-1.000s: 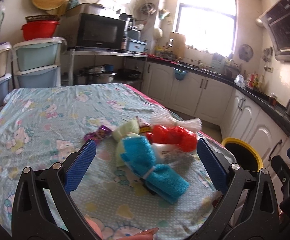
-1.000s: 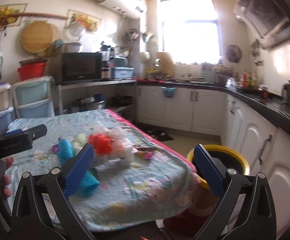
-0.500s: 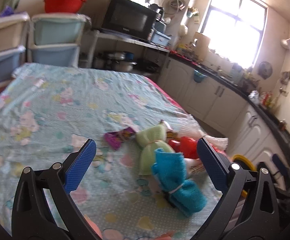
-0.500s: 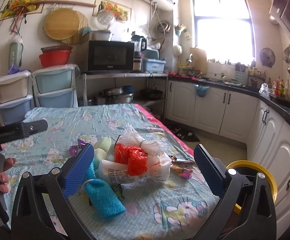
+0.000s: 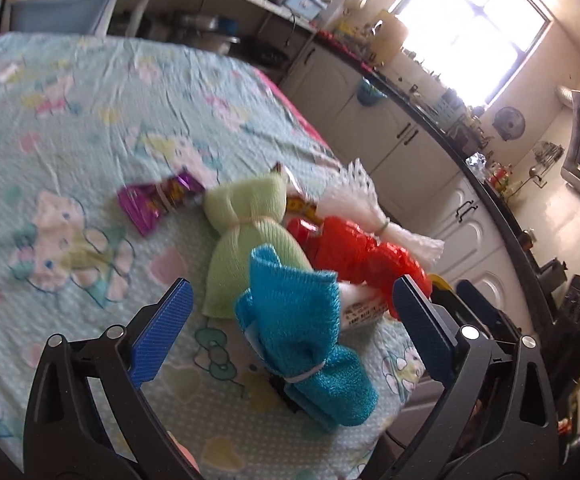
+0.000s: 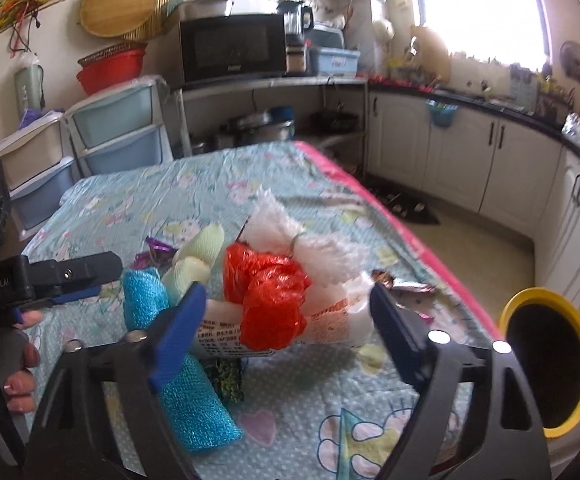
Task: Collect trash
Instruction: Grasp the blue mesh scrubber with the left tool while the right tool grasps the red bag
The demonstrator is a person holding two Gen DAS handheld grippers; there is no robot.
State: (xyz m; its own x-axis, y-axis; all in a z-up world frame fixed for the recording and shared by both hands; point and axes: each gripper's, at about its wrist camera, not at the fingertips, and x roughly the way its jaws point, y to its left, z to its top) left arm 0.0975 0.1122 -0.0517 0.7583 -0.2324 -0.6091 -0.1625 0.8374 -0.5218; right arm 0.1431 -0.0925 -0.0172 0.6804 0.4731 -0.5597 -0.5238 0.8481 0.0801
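The right gripper [image 6: 285,316] is closest, and its blue jaws are closing in around a white plastic packet with small print [image 6: 330,320] and the crinkly red plastic bag [image 6: 267,298] lying on top of it; both sit between the jaws, but the pads do not press on them yet. A moment ago these jaws stood wider and the pile was farther off, so the grab looks like it is just starting. The left gripper [image 5: 290,320] has come in lower over the table too, with its jaws wide apart and nothing held; a rolled bright blue towel with a band [image 5: 302,344] lies between them. Just behind are a rolled pale green cloth [image 5: 249,236], a white fringed mesh bundle [image 6: 306,244] and a shiny purple wrapper [image 5: 157,202], all on the light blue cartoon tablecloth [image 5: 89,100]. Past the table edge on the floor waits the black bin with a yellow rim [image 6: 546,360], where the trash most likely goes
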